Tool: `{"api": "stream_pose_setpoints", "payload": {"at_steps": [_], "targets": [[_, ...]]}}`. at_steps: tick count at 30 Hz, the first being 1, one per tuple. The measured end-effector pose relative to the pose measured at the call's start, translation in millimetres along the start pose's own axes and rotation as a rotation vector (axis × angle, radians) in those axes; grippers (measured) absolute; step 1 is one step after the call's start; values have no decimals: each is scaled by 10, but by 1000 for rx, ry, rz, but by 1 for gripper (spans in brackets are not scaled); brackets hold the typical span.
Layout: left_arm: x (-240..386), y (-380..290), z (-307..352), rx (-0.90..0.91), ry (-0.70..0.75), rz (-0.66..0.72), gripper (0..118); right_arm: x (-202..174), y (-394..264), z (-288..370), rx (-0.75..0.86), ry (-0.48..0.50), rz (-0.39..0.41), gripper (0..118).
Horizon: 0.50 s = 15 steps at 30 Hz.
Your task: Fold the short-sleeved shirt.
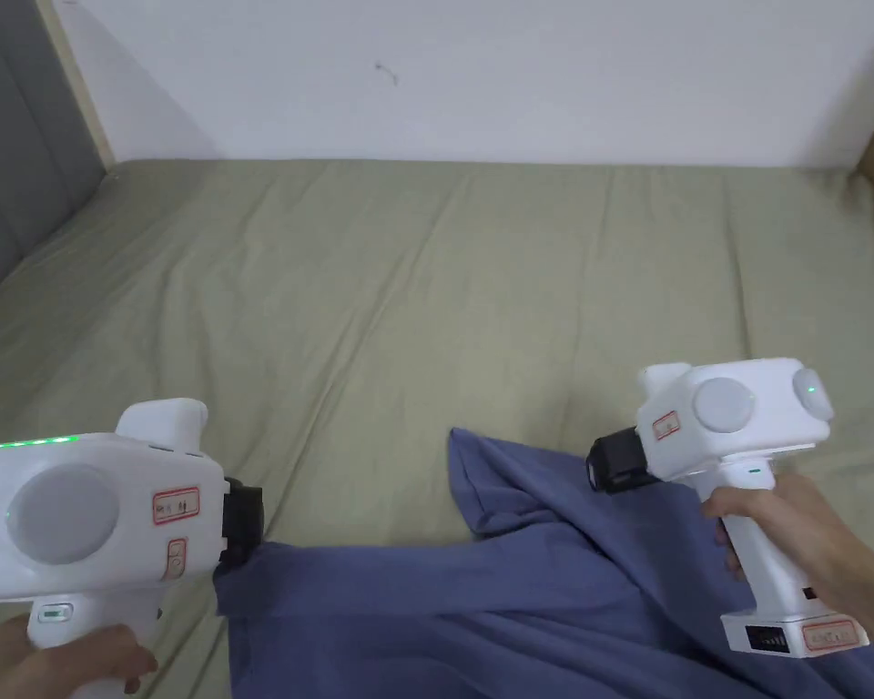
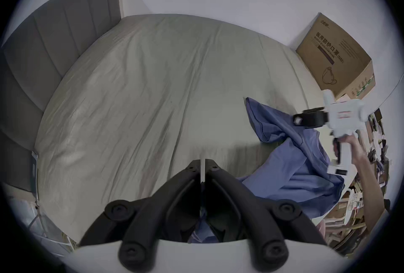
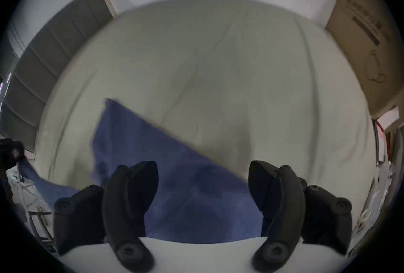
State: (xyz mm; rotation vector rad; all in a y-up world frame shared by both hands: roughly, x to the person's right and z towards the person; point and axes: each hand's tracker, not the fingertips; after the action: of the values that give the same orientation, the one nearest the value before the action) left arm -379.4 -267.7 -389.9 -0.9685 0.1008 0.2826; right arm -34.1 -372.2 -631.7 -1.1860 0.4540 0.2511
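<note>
Pinching a corner of the blue short-sleeved shirt (image 1: 517,582), the left hand-held gripper (image 2: 202,170) has its jaws pressed together at the near left edge of the bed (image 1: 426,273), with blue cloth showing between them in the left gripper view. The right hand-held gripper (image 3: 203,177) hovers just above the rumpled fabric with its jaws spread wide and nothing between them. The shirt lies bunched along the bed's near edge, one sleeve or corner flipped up toward the middle of the olive sheet and the rest trailing toward the person. The work appears to be at the spreading stage, before any fold; the next move likely calls for the right gripper to close on a matching corner so the garment can be drawn flat. A cardboard box (image 2: 336,59) stands against the wall at the bed's far right; its contents cannot be seen.
</note>
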Motion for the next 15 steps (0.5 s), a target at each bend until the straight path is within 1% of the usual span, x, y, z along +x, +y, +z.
{"api": "stream_pose_setpoints", "payload": {"at_steps": [1,2,3,4,5,6,7,8,9,10,11,12,14,15], "targets": [[-29,11,-13,1,-4,13,2,11,32,-141,-9,32,-32,82],[-47,28,-23,-4,-5,26,2,23,39,-248,-48,33,-66,82],[-62,27,-30,-1,-6,27,2,38,6,-252,-78,34,-77,82],[-68,32,-40,-1,1,24,2,55,9,-138,5,46,-39,80],[-69,30,-37,-2,11,24,2,61,10,-71,4,52,-45,71],[-62,40,-42,2,11,17,2,53,1,-24,12,49,-34,57],[-61,41,-46,3,11,13,2,53,-19,-7,28,-4,12,27],[-63,43,-43,2,12,16,2,84,-44,47,41,-39,5,10],[-66,39,-30,5,8,22,2,101,-54,61,53,-75,-10,8],[-65,42,-19,11,3,24,2,148,-68,84,40,-28,-33,8],[-65,44,-1,6,8,37,2,177,-71,118,31,24,-84,7],[-61,42,18,6,9,36,2,204,-73,161,27,25,-107,7],[-47,52,68,18,11,24,2,208,-110,319,62,9,-97,7],[-35,51,95,15,17,21,2,217,-119,418,88,3,-105,7]]}}
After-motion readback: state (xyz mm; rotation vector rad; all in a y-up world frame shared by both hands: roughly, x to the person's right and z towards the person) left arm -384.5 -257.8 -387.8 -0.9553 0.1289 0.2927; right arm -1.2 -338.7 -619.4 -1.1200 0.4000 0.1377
